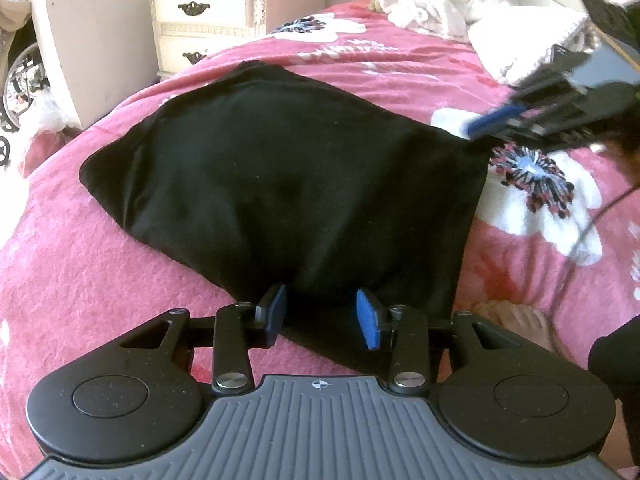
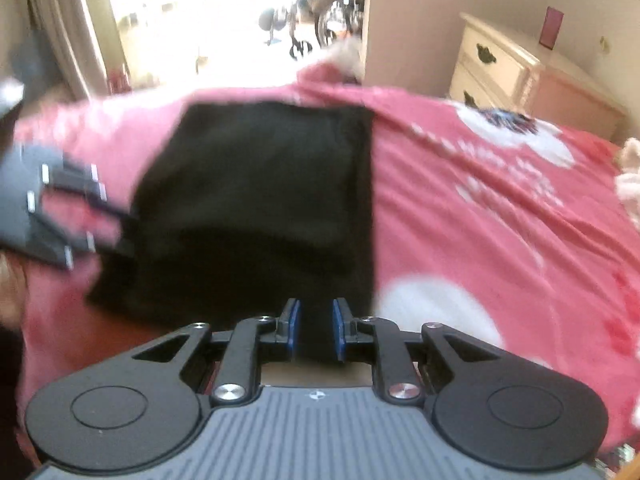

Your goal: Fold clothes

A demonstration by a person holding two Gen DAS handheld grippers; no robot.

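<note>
Black cloth (image 1: pixel 280 184), soft, light and limp, lies folded on the pink bed (image 1: pixel 80 280). My left tongs (image 1: pixel 320 316) gape around its near edge at 6 o'clock, pads not pressing. My right tongs (image 2: pixel 316 328) hover nearly closed at the cloth's other edge; whether they pinch it I cannot tell. I judge corners the best hold, since the middle would sag.

Black garment (image 1: pixel 280 168), folded into a rough rectangle, flat on pink bedspread (image 1: pixel 72 280)
</note>
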